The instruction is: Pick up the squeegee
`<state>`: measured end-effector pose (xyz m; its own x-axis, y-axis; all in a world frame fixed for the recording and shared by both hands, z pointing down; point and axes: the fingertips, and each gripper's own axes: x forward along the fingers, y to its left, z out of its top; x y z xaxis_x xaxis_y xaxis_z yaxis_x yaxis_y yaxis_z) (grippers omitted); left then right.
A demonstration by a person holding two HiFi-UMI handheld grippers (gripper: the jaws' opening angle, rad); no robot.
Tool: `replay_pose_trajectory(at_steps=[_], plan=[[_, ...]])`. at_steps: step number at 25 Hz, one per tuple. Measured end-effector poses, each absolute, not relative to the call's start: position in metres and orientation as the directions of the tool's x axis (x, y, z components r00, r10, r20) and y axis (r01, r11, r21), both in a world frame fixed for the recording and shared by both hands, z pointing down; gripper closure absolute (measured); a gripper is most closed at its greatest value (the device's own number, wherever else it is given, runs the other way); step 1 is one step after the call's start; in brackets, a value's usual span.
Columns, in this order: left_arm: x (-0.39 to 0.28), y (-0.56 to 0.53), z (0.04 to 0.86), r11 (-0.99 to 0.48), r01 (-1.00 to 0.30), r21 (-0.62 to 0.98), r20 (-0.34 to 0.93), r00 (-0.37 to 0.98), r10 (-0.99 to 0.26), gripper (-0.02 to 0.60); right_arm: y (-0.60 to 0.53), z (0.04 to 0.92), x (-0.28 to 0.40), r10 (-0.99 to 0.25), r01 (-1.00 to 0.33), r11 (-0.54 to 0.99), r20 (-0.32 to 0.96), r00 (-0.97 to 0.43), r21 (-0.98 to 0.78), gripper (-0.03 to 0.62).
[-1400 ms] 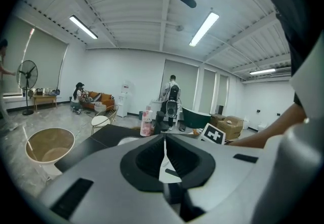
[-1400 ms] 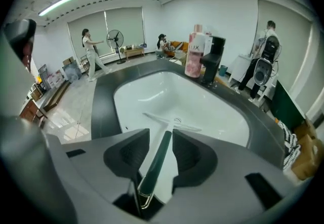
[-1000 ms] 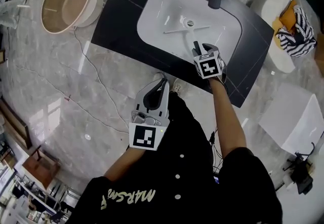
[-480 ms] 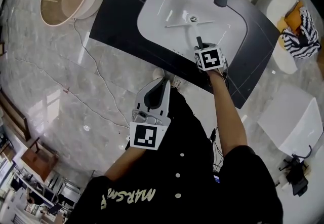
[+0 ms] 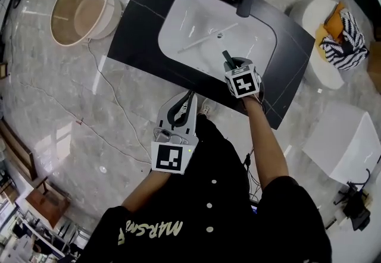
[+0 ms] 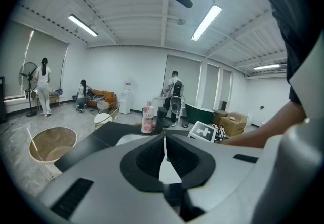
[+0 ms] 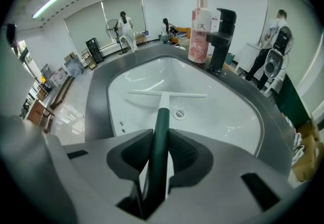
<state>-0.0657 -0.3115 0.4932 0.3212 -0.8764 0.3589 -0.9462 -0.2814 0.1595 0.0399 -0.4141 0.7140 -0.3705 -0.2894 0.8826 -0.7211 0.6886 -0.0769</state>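
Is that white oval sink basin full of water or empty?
Empty: the white basin shows its bare bottom and round drain; only the white-bladed, green-handled squeegee reaches into it.

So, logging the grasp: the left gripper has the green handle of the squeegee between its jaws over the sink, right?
No, it's the right gripper: the right gripper view shows the green handle of the squeegee between its closing jaws over the sink.
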Motion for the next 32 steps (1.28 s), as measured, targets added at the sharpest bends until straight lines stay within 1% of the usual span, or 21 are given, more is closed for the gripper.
replay_pose_trajectory(at_steps=[5,10,14,18,25,28,32], plan=[[-0.062,-0.320,0.458,-0.319,-0.939,0.125,0.290,0.342,-0.894,0.561,-0.402,0.665,0.026,-0.320,-0.717,0.684,0.828,-0.460,-0.135,0.507],[-0.062,-0.336,0.425,-0.352,-0.931,0.099,0.218,0.365,-0.905,0.561,-0.396,0.614,0.005,-0.350,-0.687,0.701,0.748,-0.564,-0.190,0.506],[-0.055,-0.350,0.400,-0.399,-0.915,0.067,0.144,0.404,-0.903,0.563,-0.408,0.570,0.001,-0.443,-0.703,0.694,0.675,-0.589,-0.157,0.507],[-0.053,-0.358,0.378,-0.424,-0.905,0.038,0.098,0.425,-0.900,0.561,-0.421,0.523,0.014,-0.584,-0.758,0.648,0.585,-0.563,-0.083,0.506],[-0.054,-0.379,0.348,-0.427,-0.904,0.015,0.027,0.427,-0.904,0.561,-0.437,0.429,0.057,-0.820,-0.876,0.483,0.362,-0.443,0.022,0.505],[-0.052,-0.385,0.339,-0.439,-0.899,0.008,0.008,0.439,-0.899,0.563,-0.436,0.393,0.076,-0.885,-0.911,0.410,0.263,-0.383,0.052,0.505],[-0.051,-0.391,0.330,-0.442,-0.897,-0.004,-0.009,0.442,-0.897,0.563,-0.429,0.354,0.101,-0.936,-0.940,0.330,0.155,-0.315,0.083,0.505]])
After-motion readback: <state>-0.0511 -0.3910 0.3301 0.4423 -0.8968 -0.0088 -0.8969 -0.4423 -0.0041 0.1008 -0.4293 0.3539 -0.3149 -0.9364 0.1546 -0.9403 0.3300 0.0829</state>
